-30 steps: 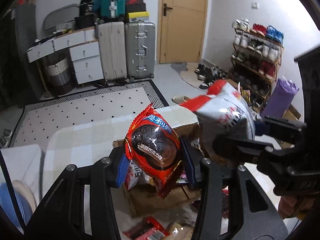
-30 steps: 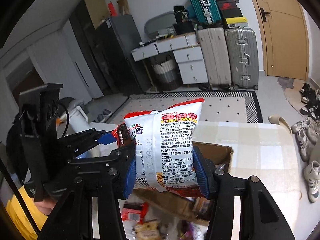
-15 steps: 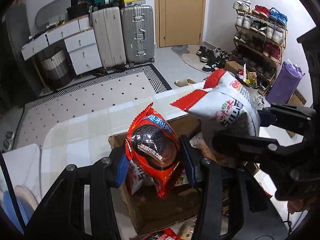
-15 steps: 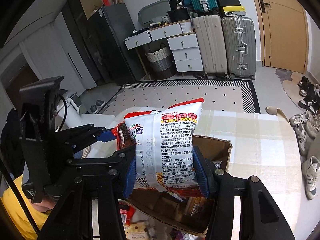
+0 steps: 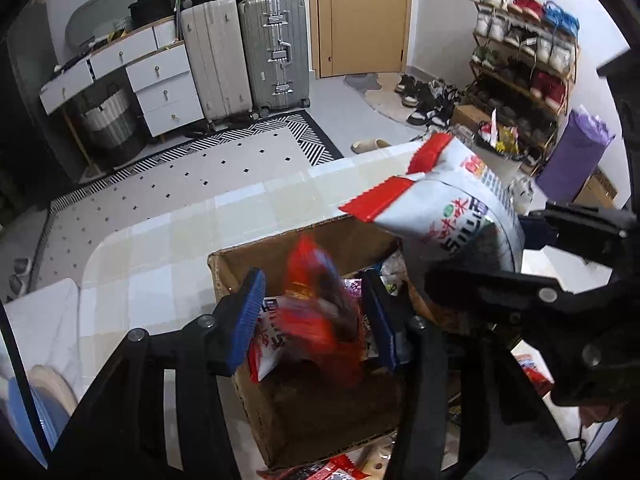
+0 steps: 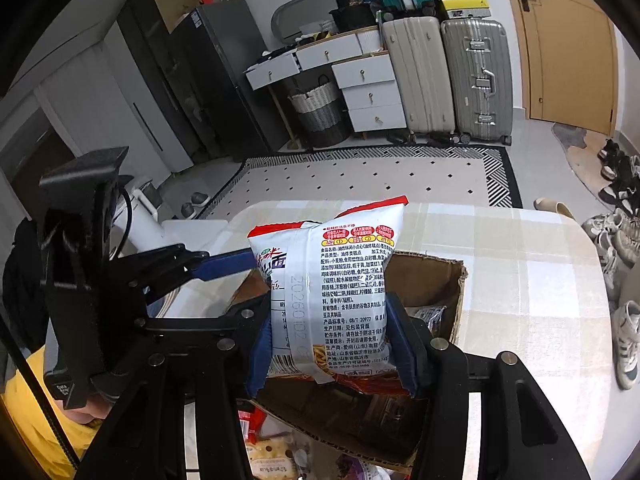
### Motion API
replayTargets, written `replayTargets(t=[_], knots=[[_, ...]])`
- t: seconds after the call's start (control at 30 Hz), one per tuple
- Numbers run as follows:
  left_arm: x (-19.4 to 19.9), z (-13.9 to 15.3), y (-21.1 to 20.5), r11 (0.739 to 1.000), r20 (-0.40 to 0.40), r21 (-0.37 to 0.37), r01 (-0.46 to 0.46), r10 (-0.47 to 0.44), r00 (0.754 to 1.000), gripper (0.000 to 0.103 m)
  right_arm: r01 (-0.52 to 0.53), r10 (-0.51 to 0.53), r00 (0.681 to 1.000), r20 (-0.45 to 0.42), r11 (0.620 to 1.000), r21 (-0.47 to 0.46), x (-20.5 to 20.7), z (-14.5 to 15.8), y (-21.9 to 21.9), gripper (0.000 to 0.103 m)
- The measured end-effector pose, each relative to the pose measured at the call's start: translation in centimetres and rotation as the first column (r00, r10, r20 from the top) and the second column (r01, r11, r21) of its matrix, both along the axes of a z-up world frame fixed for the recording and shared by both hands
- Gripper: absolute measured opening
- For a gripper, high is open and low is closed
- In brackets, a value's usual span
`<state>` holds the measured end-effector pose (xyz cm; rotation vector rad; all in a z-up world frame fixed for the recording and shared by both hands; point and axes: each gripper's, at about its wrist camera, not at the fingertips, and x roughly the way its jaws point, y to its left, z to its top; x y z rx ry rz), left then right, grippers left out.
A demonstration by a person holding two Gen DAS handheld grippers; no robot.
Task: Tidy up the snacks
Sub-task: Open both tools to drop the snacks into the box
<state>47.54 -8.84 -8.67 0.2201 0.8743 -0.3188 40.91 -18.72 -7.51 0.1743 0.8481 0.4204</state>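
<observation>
Cardboard box (image 5: 224,276) sits open-topped on the worktop (image 5: 160,248), mouth reachable from above. Red packet (image 5: 320,320), blurred, sits between the left hand-held gripper (image 5: 316,316) pads over the box; its jaws have just been opening. Right hand-held gripper (image 6: 332,336) with white noodle bag (image 6: 340,280) crowds the box's right side. Snack packets (image 6: 430,314) already fill part of the box floor. Worktop beyond the box's far wall is bare. Loose packets (image 6: 268,452) clutter the near edge.
</observation>
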Motion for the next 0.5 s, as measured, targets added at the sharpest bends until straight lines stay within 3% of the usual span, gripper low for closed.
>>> replayTargets(t=[0.03,0.1,0.2,0.33,0.43,0.5], knots=[[-0.1,-0.1,0.0,1.000,0.000,0.006,0.000,0.000,1.000,0.049,0.000,0.000,1.000,-0.003,1.000,-0.011,0.0,-0.1,-0.1,0.052],[-0.2,-0.2,-0.2,1.000,-0.002,0.009,0.009,-0.009,1.000,0.061,-0.006,0.006,1.000,-0.009,1.000,-0.015,0.2,-0.1,-0.2,0.052],[-1.0,0.0,0.1,1.000,0.016,-0.009,0.006,-0.006,1.000,0.067,0.000,0.000,1.000,-0.018,1.000,-0.017,0.3,-0.2,-0.5,0.052],[-1.3,0.3,0.4,1.000,0.019,-0.011,-0.008,0.008,1.000,0.073,0.004,-0.004,1.000,-0.019,1.000,-0.010,0.5,0.0,-0.4,0.052],[-1.4,0.3,0.7,0.998,0.028,0.028,-0.054,0.053,0.998,0.077,-0.004,0.004,1.000,-0.016,1.000,-0.022,0.7,0.1,-0.1,0.052],[-2.0,0.4,1.0,0.999,0.019,-0.002,-0.046,0.046,0.999,0.077,-0.003,0.003,1.000,-0.008,1.000,-0.026,0.6,0.4,0.0,0.052]])
